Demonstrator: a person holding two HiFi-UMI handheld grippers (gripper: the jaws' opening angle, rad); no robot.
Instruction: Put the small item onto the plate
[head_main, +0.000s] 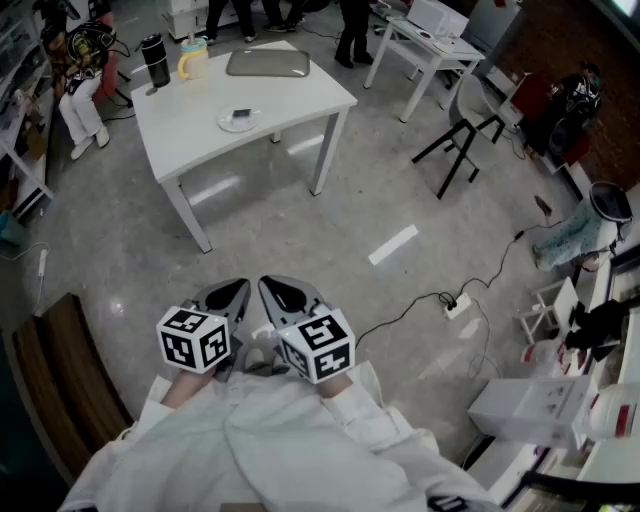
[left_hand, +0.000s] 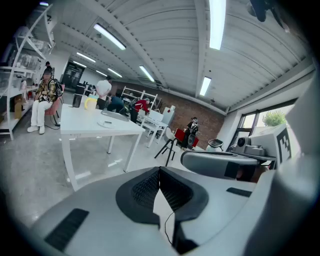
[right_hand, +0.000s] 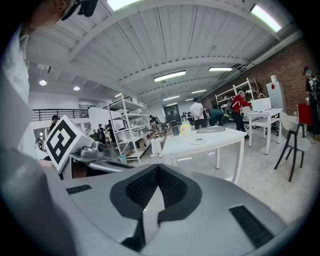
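Small item (head_main: 241, 114): dark, lying on the white plate (head_main: 232, 126), which sits toward the near edge of the white table (head_main: 290, 95). Black tumbler (head_main: 155, 60), yellow mug (head_main: 192, 60) and grey tray (head_main: 267, 64): along the table's far edge. Your left gripper (head_main: 228, 297) and right gripper (head_main: 288, 295): side by side close to your body, well apart from the table, jaws pressed together, nothing between them.

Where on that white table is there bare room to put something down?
The near left part of the white table, between the black tumbler and the plate, is bare; so is the right corner, between plate and grey tray. The far edge is crowded: tumbler, yellow jug and tray.
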